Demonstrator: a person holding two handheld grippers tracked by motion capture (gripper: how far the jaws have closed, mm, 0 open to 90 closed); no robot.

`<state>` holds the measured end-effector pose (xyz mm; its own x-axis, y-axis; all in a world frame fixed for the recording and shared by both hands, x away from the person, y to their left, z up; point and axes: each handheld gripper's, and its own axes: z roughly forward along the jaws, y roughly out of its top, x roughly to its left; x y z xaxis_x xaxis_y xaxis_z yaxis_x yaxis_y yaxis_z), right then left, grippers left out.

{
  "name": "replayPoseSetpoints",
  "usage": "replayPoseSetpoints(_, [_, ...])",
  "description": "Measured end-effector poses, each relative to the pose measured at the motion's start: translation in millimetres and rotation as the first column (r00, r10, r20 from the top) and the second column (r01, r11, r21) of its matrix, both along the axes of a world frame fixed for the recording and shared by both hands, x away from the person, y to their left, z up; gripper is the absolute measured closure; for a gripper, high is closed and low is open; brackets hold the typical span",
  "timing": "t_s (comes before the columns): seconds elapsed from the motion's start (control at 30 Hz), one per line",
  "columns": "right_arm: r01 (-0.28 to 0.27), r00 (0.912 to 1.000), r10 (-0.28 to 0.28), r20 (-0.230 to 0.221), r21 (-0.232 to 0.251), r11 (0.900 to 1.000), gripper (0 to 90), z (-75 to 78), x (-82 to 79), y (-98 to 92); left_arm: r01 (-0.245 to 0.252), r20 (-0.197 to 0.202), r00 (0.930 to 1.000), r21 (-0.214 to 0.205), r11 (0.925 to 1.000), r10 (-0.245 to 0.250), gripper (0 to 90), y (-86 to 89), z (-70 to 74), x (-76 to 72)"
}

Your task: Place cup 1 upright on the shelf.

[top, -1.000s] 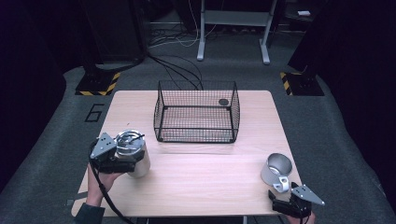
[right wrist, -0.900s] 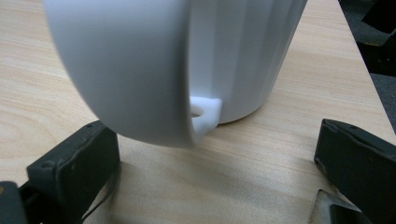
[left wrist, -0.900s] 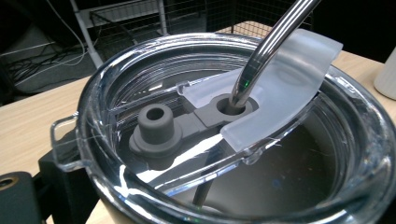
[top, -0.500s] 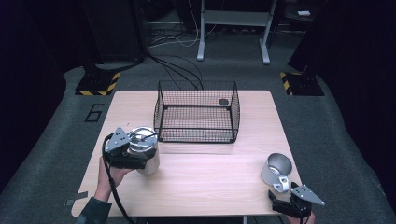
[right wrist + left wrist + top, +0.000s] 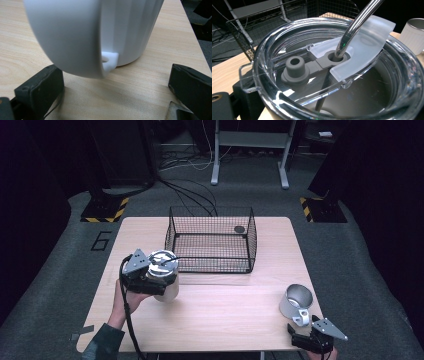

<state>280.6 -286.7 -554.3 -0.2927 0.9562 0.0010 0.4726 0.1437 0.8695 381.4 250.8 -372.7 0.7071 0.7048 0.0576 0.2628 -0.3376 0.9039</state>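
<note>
A: Surface first. Your bench [image 5: 215, 312] is pale wood grain, bare apart from three things. Dark grey carpet floor [image 5: 60, 270] all round; cables [image 5: 192, 195] trail on it beyond the far edge, past a metal stand [image 5: 250, 150], and yellow-black striped feet [image 5: 105, 210] sit at both far corners.

B: And your left claw [image 5: 150, 277]?

A: It's clamped on the tumbler [image 5: 165, 280], jaws at the sides just under the clear lid [image 5: 324, 75]. A metal straw [image 5: 357, 22] rises through the lid's grey grommet, slanting away from the claw. The tumbler is right in front of that claw and up against it; whether its base touches the wood I can't tell.

B: Room on that side?

A: The wire basket [image 5: 212, 240] is just beyond the tumbler and to its right, near but apart. Its top is open, with a small dark disc [image 5: 239, 228] inside at the far corner. Open wood runs right of the claw toward the centre.

B: Your right claw [image 5: 307, 336]?

A: Jaws spread wide, gripping nothing. The white mug [image 5: 296, 302] stands just ahead, its handle [image 5: 75, 37] between the jaws and touching neither. That claw hangs at the near edge, and the right edge is close beside the mug.
</note>
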Motion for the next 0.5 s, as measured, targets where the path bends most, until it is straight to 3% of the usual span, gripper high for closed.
replayPoseSetpoints(0.5, [0.004,1.0000,-0.004,0.000,-0.001,1.0000,0.0,0.1,0.3,0.2,0.036,-0.013,0.9993,-0.013,0.9993,-0.036,3.8,-14.3,11.3,17.8])
